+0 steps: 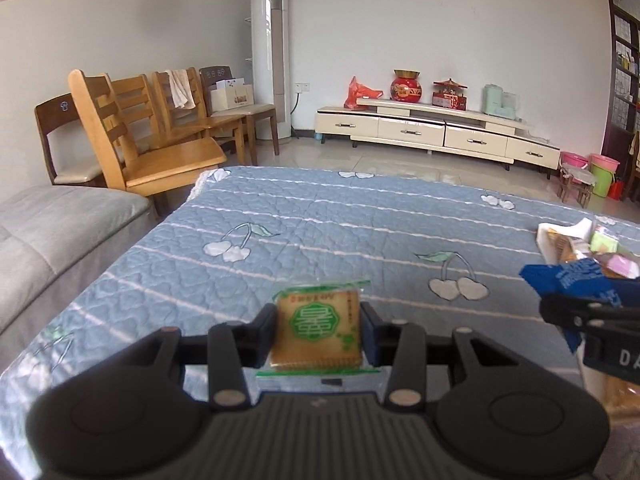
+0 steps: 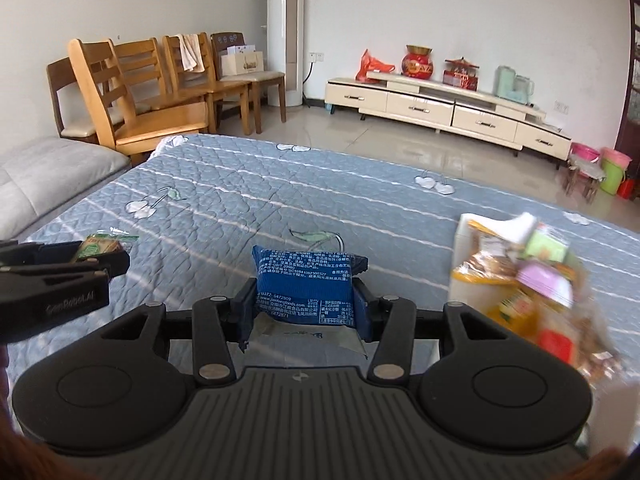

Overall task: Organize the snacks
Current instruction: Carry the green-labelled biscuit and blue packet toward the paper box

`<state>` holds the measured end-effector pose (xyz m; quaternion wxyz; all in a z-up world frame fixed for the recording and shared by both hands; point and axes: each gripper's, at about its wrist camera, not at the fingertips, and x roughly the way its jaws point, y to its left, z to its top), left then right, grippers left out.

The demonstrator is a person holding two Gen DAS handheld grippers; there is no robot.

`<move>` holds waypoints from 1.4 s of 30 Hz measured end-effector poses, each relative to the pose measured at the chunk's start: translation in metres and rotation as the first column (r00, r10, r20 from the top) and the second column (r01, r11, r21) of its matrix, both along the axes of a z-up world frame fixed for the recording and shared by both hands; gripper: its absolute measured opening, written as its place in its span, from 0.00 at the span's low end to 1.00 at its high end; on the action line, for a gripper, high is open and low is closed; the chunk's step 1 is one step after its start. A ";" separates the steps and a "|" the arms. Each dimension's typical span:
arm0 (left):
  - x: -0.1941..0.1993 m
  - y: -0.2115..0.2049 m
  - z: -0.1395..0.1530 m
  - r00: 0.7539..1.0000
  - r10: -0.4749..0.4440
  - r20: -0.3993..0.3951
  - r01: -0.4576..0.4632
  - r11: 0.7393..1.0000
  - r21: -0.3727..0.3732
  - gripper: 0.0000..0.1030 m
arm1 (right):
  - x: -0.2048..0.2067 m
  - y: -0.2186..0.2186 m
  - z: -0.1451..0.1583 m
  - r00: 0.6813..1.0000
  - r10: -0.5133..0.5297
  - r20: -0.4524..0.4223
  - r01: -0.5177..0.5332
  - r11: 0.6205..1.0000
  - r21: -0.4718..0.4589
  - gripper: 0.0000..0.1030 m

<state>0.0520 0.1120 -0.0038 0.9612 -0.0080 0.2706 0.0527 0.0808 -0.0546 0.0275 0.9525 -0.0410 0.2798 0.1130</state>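
— While both claws are loaded, which is nearer the snack pile (image 2: 528, 276)?
— The right gripper (image 2: 305, 300), pinching the blue packet (image 2: 306, 286) across its long axis; the pile lies at its two o'clock, just beside.
— And the left gripper (image 1: 319, 334)?
— Clamped on a green-printed cracker pack (image 1: 318, 330), pile at three o'clock, farther off.
— Underneath?
— A blue quilted cover (image 1: 320, 220); chairs (image 1: 132, 128) at eleven, a low cabinet (image 1: 436, 132) at one.

The snack pile (image 2: 532, 280) at the bedspread's (image 2: 280, 184) right edge smears into blur, labels unreadable; the left wrist view's right border cuts it off, and the blue packet's (image 2: 306, 286) bottom hides behind the gripper body.
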 end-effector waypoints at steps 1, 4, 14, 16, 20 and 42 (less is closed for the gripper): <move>-0.007 -0.001 0.002 1.000 0.004 0.000 -0.004 1.000 0.001 0.41 | -0.009 -0.003 0.003 1.000 -0.005 0.007 0.005 1.000 -0.002 0.57; -0.024 -0.004 0.007 1.000 0.008 0.009 -0.008 1.000 0.000 0.41 | -0.029 -0.015 0.008 1.000 -0.019 0.008 0.019 1.000 0.009 0.57; -0.055 -0.014 0.015 1.000 -0.003 0.012 0.003 1.000 0.003 0.41 | -0.086 -0.038 0.021 0.998 -0.038 0.045 0.038 0.999 0.013 0.57; -0.059 -0.017 0.017 1.000 -0.008 0.016 0.008 1.000 0.004 0.41 | -0.098 -0.044 0.023 0.998 -0.038 0.049 0.038 0.999 0.016 0.57; -0.066 -0.023 0.021 0.999 -0.023 0.029 0.023 1.000 0.005 0.41 | -0.112 -0.050 0.028 0.997 -0.044 0.057 0.042 0.999 0.022 0.57; -0.084 -0.071 0.029 0.991 -0.123 0.045 0.122 0.992 0.016 0.41 | -0.136 -0.088 0.031 0.985 -0.149 0.089 0.146 0.988 0.041 0.57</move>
